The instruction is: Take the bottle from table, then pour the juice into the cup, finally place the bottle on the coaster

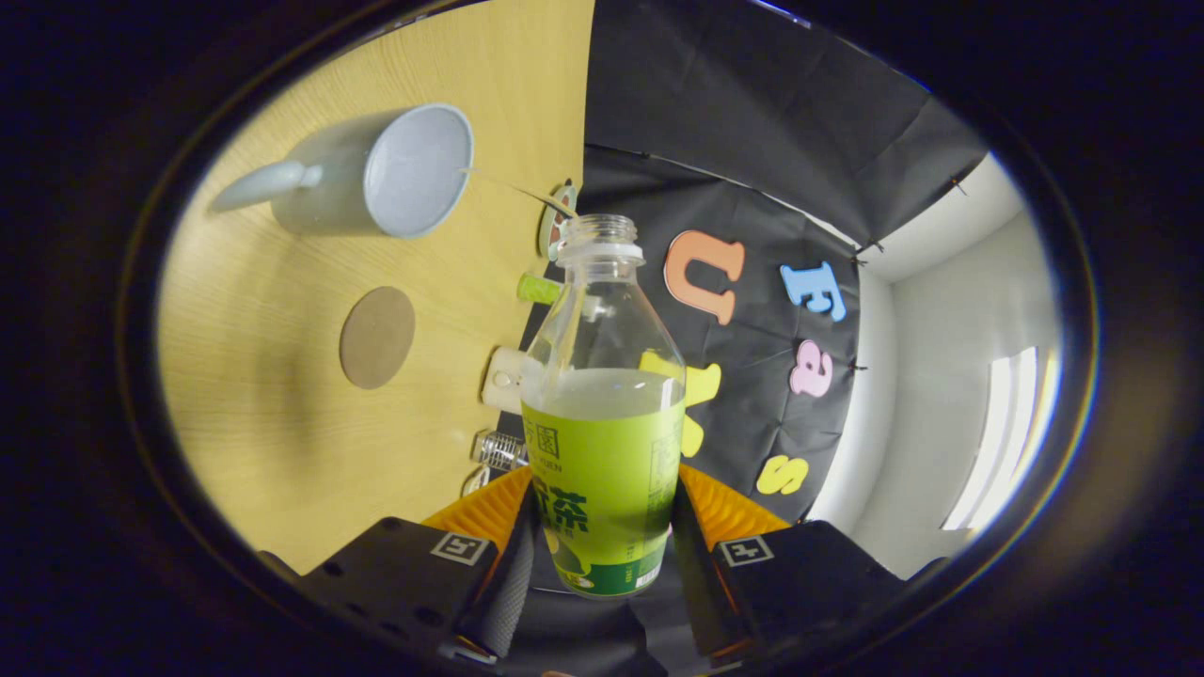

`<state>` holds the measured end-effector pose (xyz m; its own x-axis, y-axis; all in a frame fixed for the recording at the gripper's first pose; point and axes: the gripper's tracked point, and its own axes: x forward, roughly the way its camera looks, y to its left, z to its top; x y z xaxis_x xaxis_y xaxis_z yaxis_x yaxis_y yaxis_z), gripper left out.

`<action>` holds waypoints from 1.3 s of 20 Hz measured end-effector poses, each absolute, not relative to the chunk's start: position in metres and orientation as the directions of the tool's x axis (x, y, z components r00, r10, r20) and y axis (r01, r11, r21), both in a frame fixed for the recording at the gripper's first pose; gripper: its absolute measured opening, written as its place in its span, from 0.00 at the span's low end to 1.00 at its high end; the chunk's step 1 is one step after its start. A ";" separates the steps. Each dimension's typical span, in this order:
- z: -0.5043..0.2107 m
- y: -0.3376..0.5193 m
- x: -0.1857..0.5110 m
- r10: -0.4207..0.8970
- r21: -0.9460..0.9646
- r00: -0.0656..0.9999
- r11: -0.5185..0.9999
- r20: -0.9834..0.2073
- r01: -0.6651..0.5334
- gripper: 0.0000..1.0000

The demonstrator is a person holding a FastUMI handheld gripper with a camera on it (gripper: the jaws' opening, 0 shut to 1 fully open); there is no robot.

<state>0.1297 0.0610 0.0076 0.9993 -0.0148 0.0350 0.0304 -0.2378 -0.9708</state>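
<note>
My gripper [602, 512] is shut on a clear bottle [602, 395] with a green label, one finger pressing each side of its lower body. The bottle has no cap, and pale juice fills it to just above the label. The view is rolled, so the wooden table [273, 442] stands along the left of the bottle. A pale blue-grey cup [376, 183] with a handle stands on the table beyond and to the left of the bottle's mouth, clear of it. A round brown coaster [376, 337] lies flat on the table between the cup and my fingers.
Along the table's far edge, close behind the bottle, sit a small round item [557, 221], a green piece [538, 288], a white piece [503, 378] and a small clear ribbed item [499, 449]. The black cloth wall rises behind them.
</note>
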 end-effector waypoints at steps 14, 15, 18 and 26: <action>0.014 0.058 0.126 -0.010 -0.964 0.999 -0.264 0.039 0.035 0.74; 0.014 0.058 0.126 -0.010 -0.963 0.999 -0.266 0.038 0.034 0.74; 0.017 0.056 0.126 -0.008 -0.963 0.999 -0.266 0.042 0.039 0.74; 0.017 0.064 0.126 0.008 -0.956 0.999 -0.290 0.042 0.042 0.74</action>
